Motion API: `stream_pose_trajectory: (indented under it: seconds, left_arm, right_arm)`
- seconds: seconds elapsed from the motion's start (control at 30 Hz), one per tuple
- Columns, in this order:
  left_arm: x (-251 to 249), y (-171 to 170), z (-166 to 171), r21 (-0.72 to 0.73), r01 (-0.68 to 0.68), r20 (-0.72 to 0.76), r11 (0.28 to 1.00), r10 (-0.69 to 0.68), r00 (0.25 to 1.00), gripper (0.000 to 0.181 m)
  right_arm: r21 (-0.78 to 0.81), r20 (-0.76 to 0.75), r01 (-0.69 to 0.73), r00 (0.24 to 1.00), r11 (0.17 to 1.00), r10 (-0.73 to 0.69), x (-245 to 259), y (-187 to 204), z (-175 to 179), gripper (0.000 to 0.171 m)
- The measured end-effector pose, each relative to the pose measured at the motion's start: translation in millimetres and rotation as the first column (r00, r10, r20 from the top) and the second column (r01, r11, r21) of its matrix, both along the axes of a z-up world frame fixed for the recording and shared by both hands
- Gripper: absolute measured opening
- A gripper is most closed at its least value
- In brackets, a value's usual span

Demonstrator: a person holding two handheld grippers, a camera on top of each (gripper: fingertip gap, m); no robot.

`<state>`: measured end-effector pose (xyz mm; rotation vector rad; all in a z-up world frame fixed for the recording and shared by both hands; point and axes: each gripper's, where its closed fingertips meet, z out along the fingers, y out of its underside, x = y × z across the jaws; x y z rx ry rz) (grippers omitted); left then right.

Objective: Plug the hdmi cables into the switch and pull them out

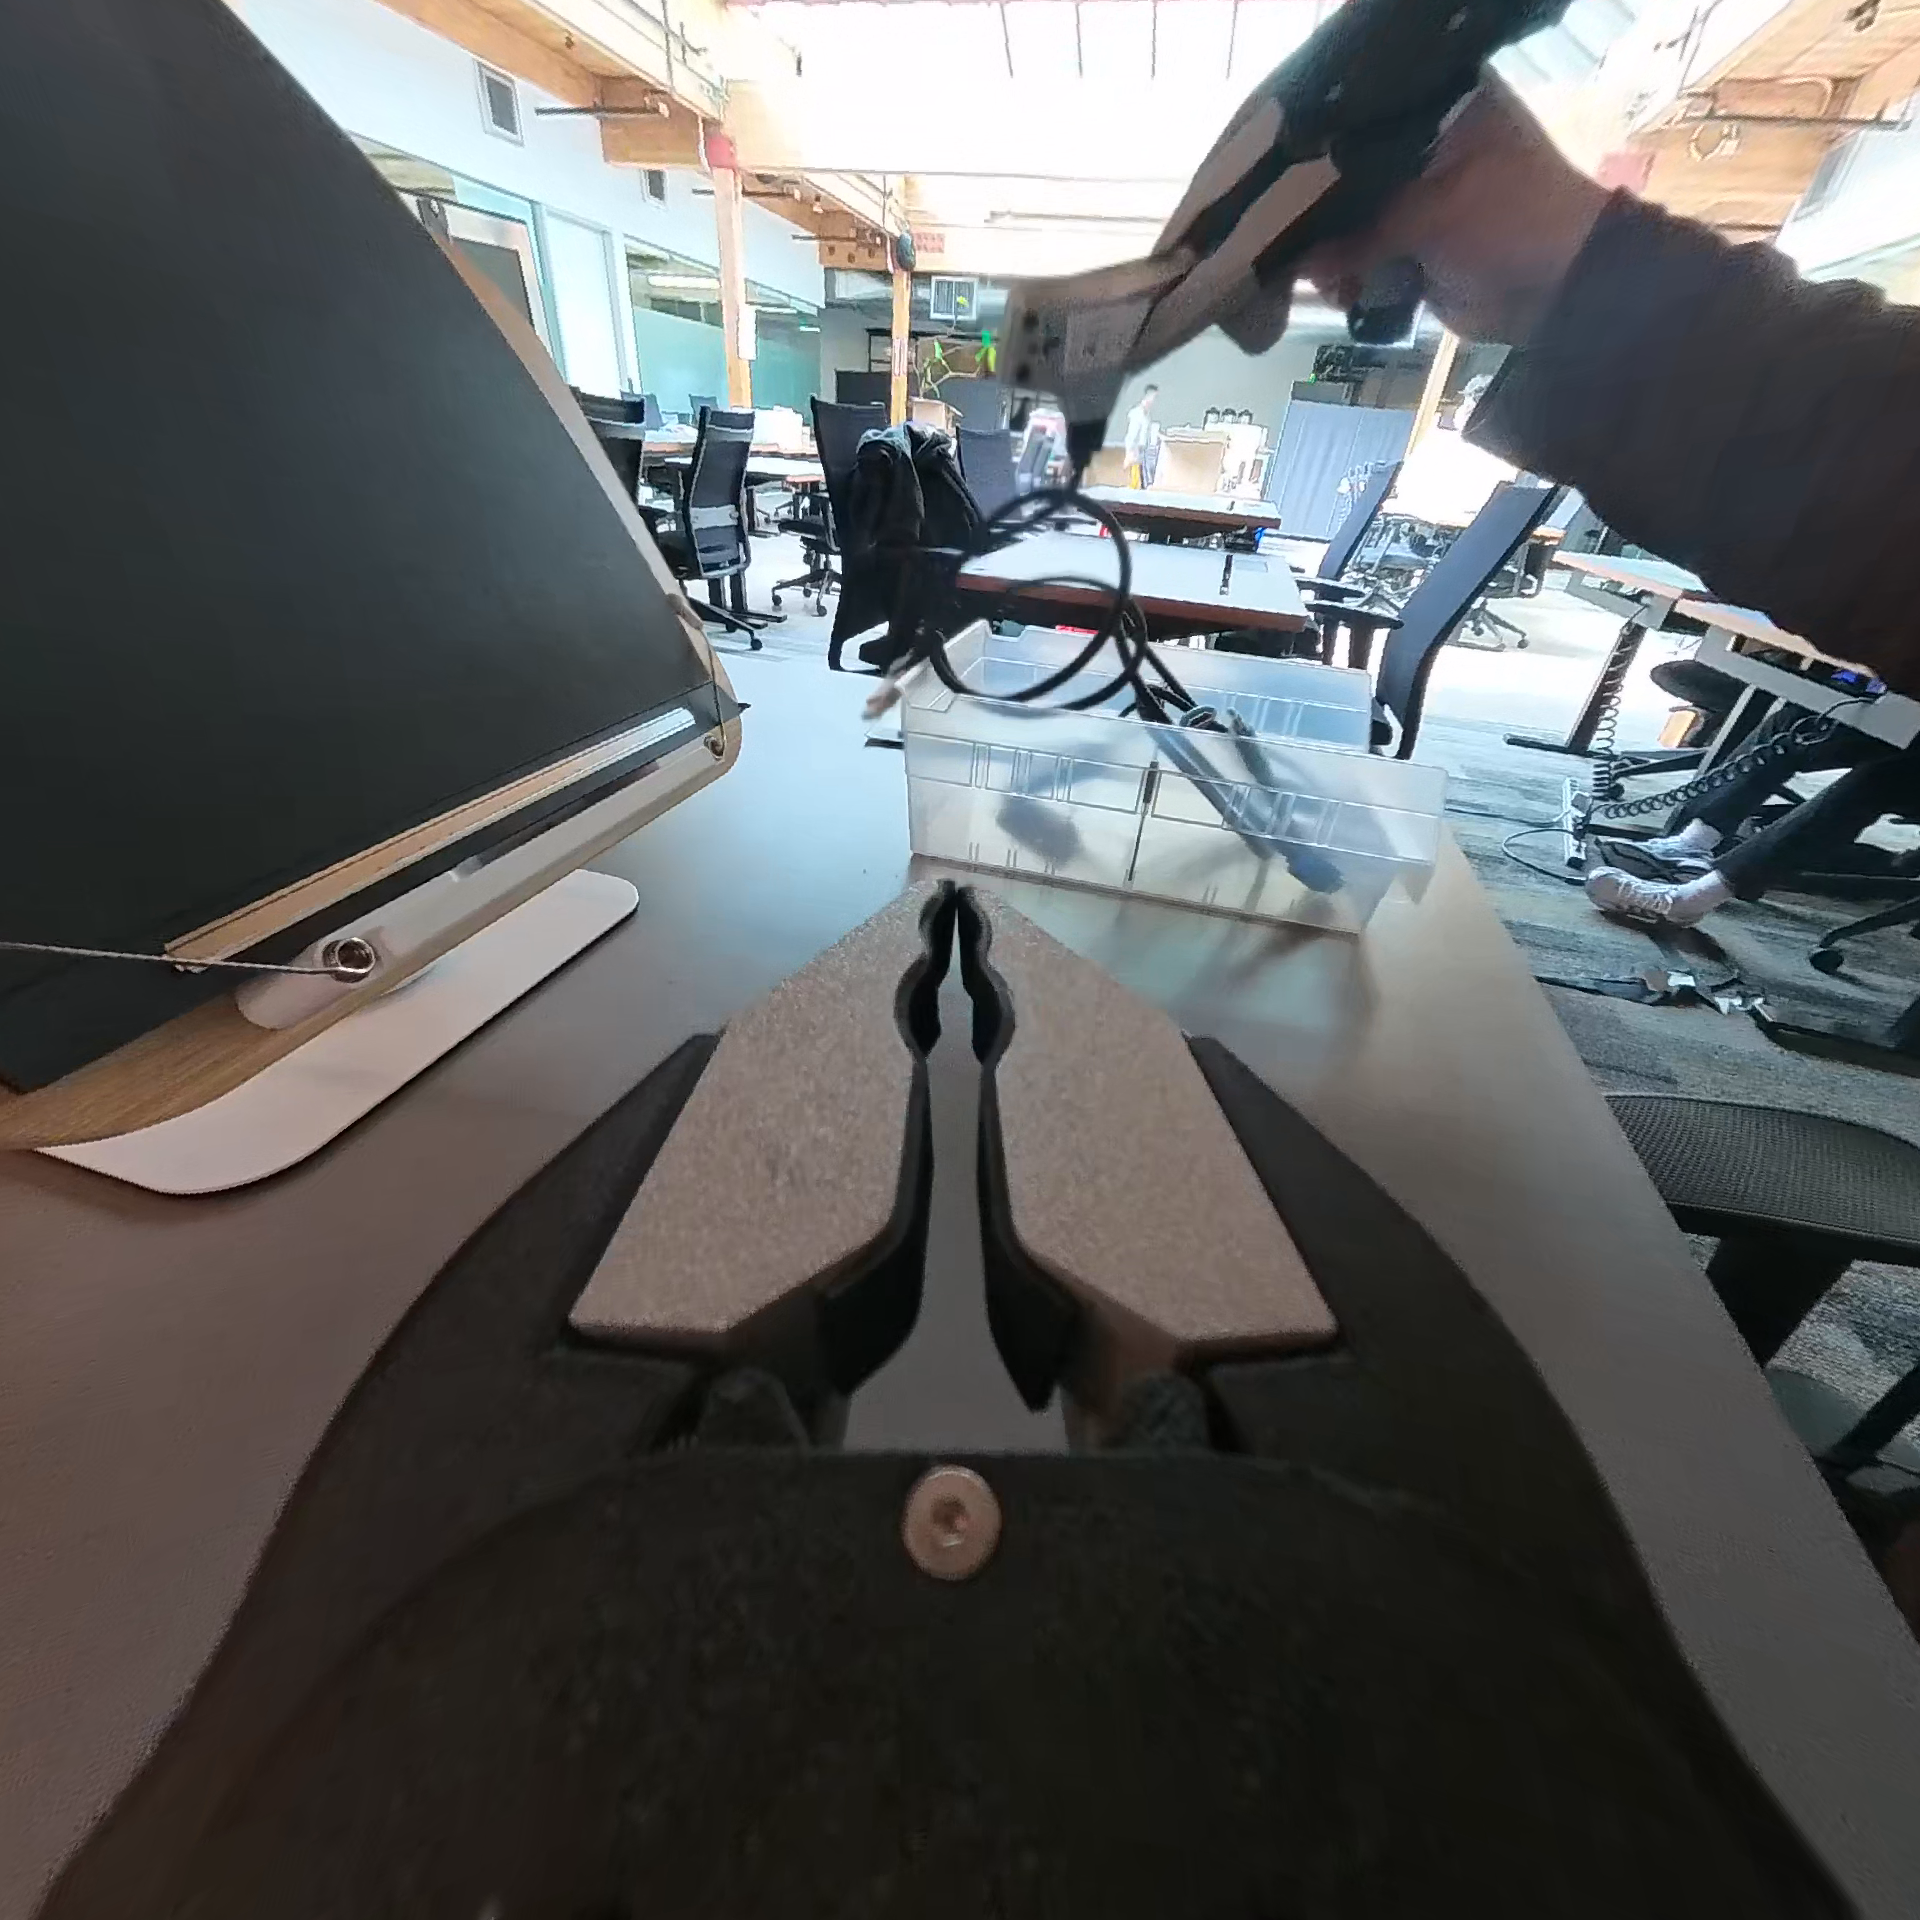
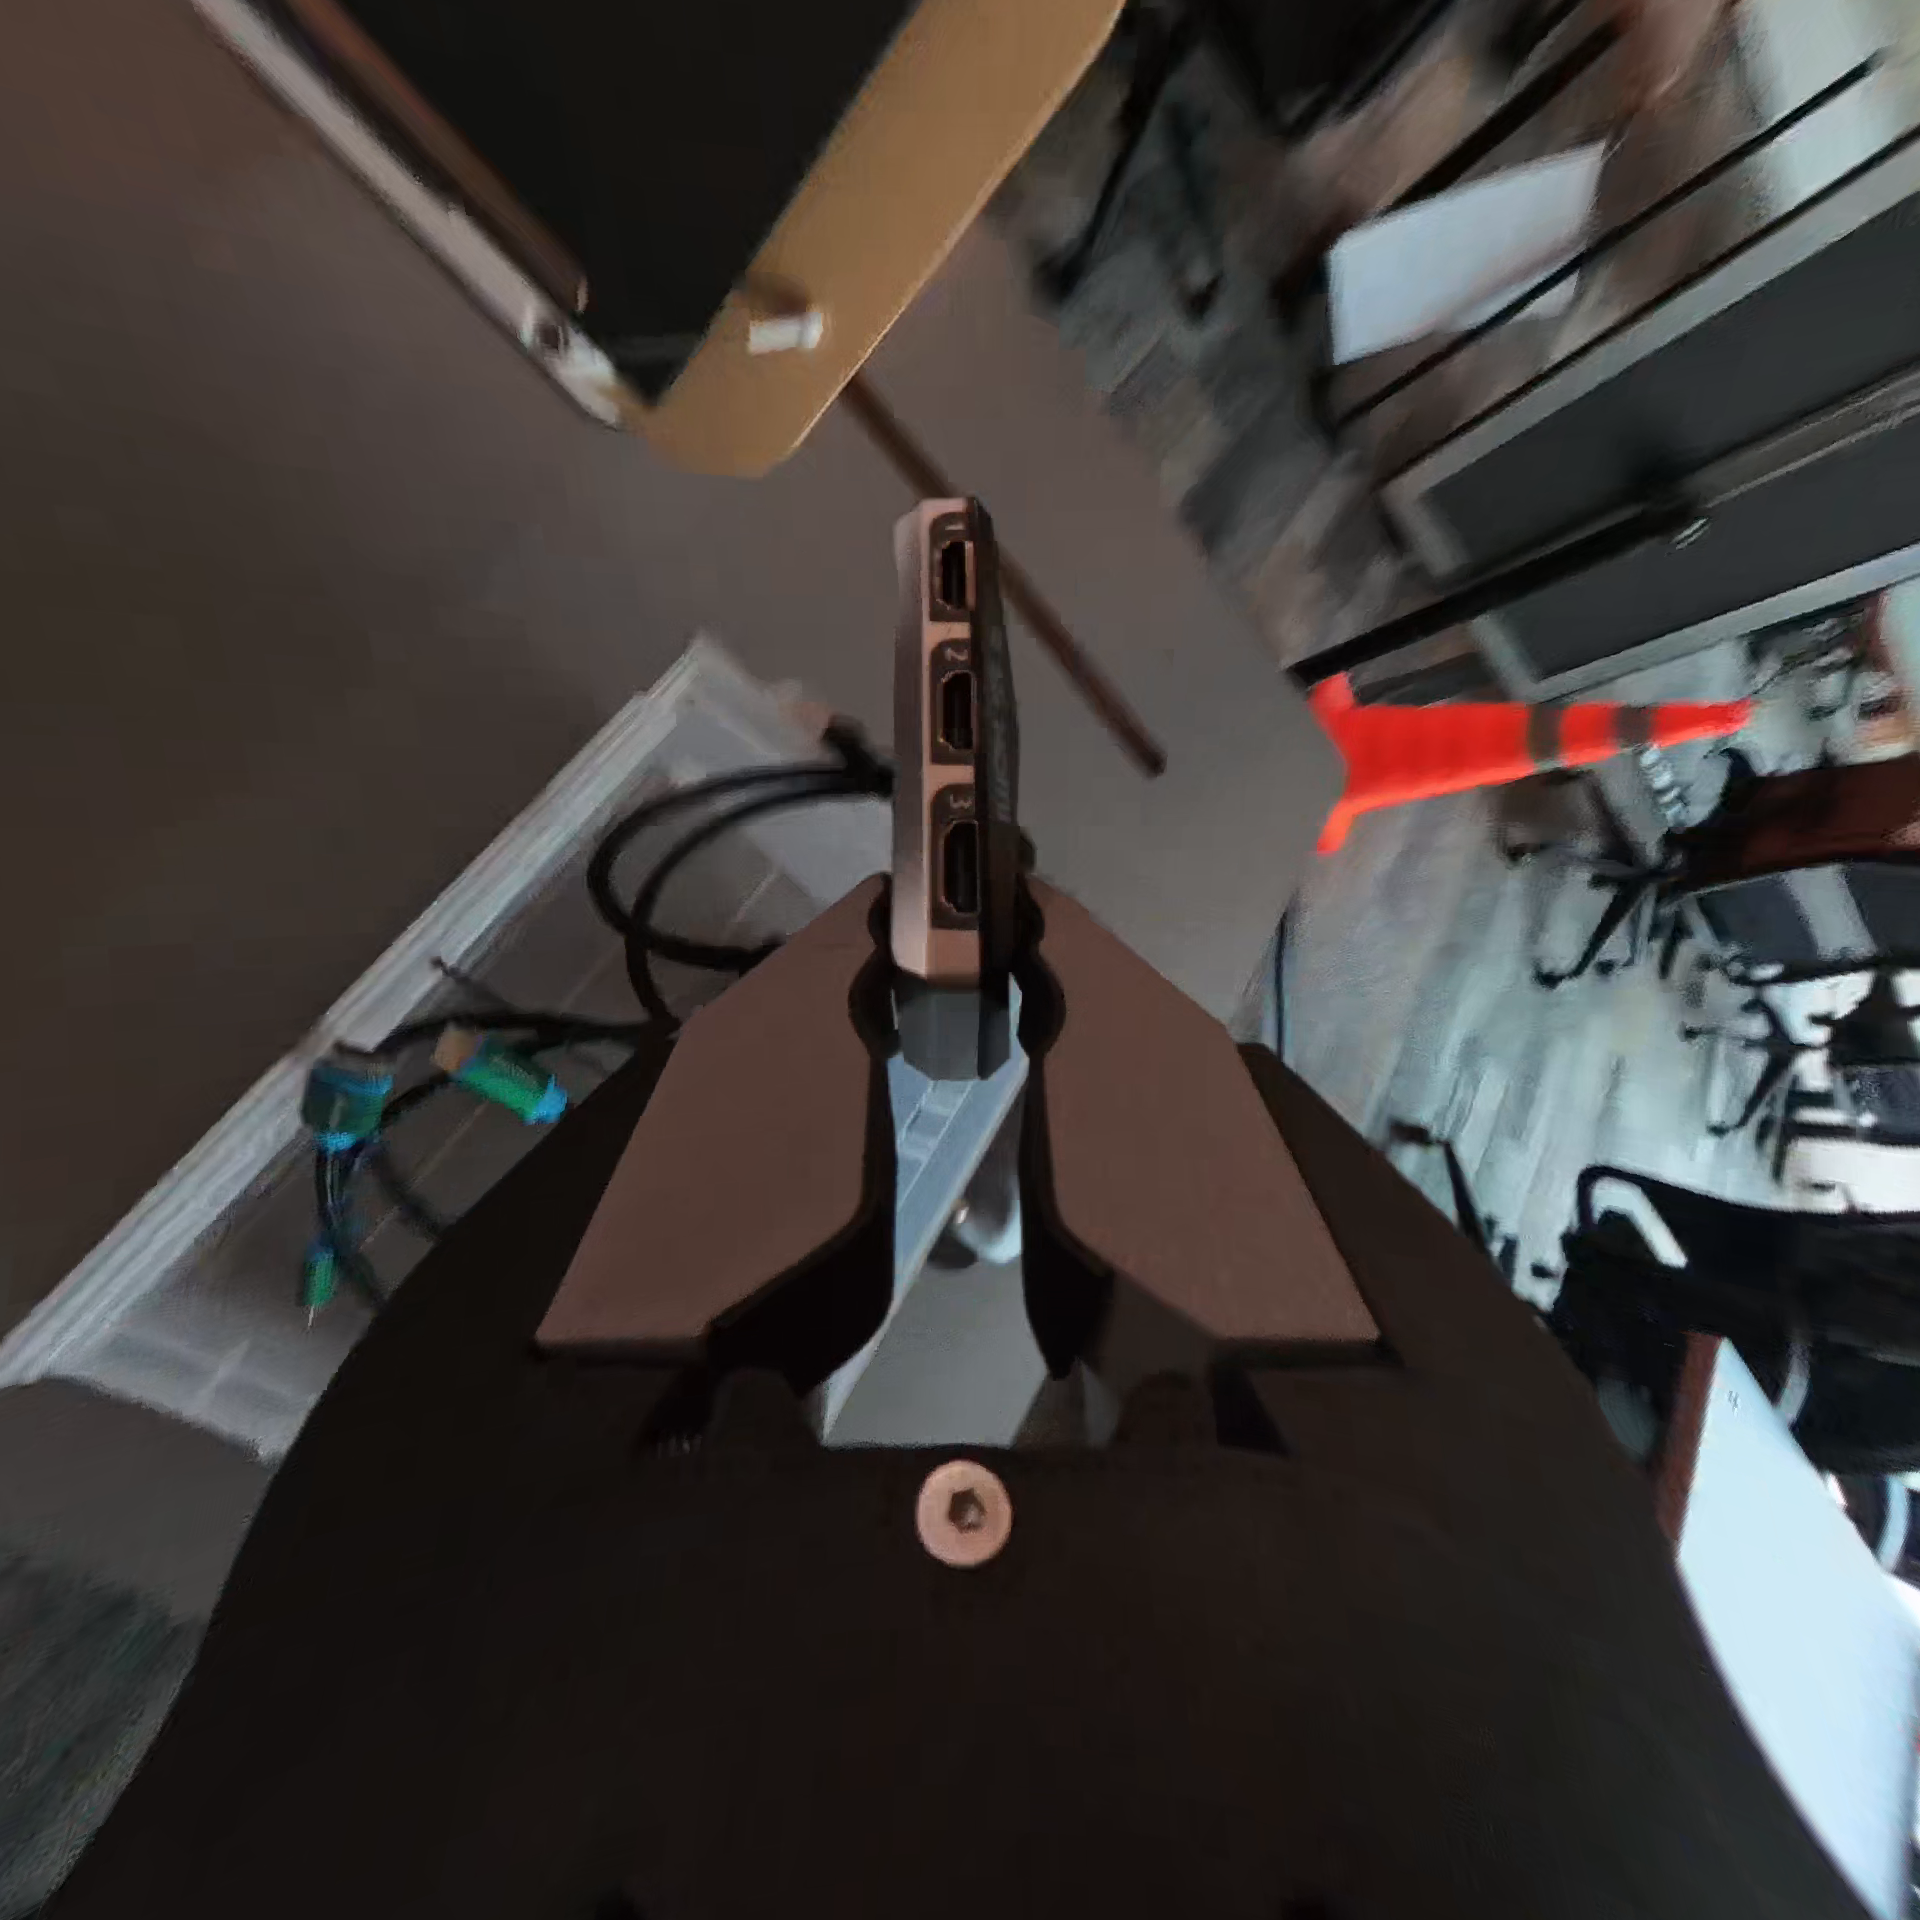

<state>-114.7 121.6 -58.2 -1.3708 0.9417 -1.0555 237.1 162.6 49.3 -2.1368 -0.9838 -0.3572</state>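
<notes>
The right gripper point(image 2: 954, 940) is clamped on the switch point(image 2: 951, 727), held in the air with its three ports empty. From the left wrist view it sits at one o'clock, a black cable point(image 1: 1049, 603) dangling toward the clear bin point(image 1: 1164, 800), which seems to hold blurred plugs. The left gripper point(image 1: 954, 904) rests pressed together above the desk point(image 1: 208, 1403).

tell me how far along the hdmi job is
Done: the right tool is shut on the switch, lifted off the table. In hand: nothing plugged; its three facing ports are empty. Left: the cables lie in the clear bin, and the left tool is shut, empty.
</notes>
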Motion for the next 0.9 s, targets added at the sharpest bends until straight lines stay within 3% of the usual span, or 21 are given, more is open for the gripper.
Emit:
stream_pose_trajectory:
  seconds: [0.1,0.2,0.3,0.37,0.47,0.57,0.7,0.8,0.9]
  left_arm:
    - [0,2,-2,-0.019,0.001,0.001,1.0,-0.001,1.0,0.0]
    - [2,1,-4,-0.024,0.009,-0.008,1.0,-0.009,1.0,0.0]
    - [5,0,-8,-0.017,0.012,-0.03,1.0,-0.012,0.999,0.0]
    - [6,-1,-10,-0.02,0.016,-0.041,1.0,-0.017,0.999,0.0]
    - [7,-1,-12,-0.022,0.018,-0.053,1.0,-0.019,0.998,0.0]
    - [5,-1,-9,-0.022,0.017,-0.039,1.0,-0.018,0.999,0.0]
    - [4,0,-8,-0.064,0.023,-0.021,0.998,-0.025,0.999,0.0]
    - [4,6,-17,-0.115,0.002,-0.048,0.993,-0.008,0.999,0.003]
    - [4,14,-34,-0.169,-0.045,-0.119,0.985,0.025,0.993,0.007]
  right_arm:
    - [-0.095,0.162,0.061,0.986,0.994,-0.045,29,3,-26,0.017]
    - [-0.249,0.205,0.065,0.979,0.966,-0.013,33,3,-64,0.017]
    - [-0.434,0.315,0.056,0.944,0.899,0.094,35,-5,-107,0.018]
    - [-0.546,0.42,0.126,0.897,0.828,0.14,44,-10,-131,0.017]
    - [-0.56,0.545,0.203,0.821,0.804,0.172,50,3,-156,0.017]
    - [-0.615,0.529,0.231,0.83,0.754,0.177,44,3,-180,0.026]
    - [-0.6,0.502,0.199,0.848,0.775,0.171,23,9,-183,0.046]
    - [-0.461,0.481,0.125,0.867,0.879,0.129,9,18,-150,0.036]
    - [-0.366,0.375,0.068,0.924,0.928,0.08,-5,8,-111,0.053]
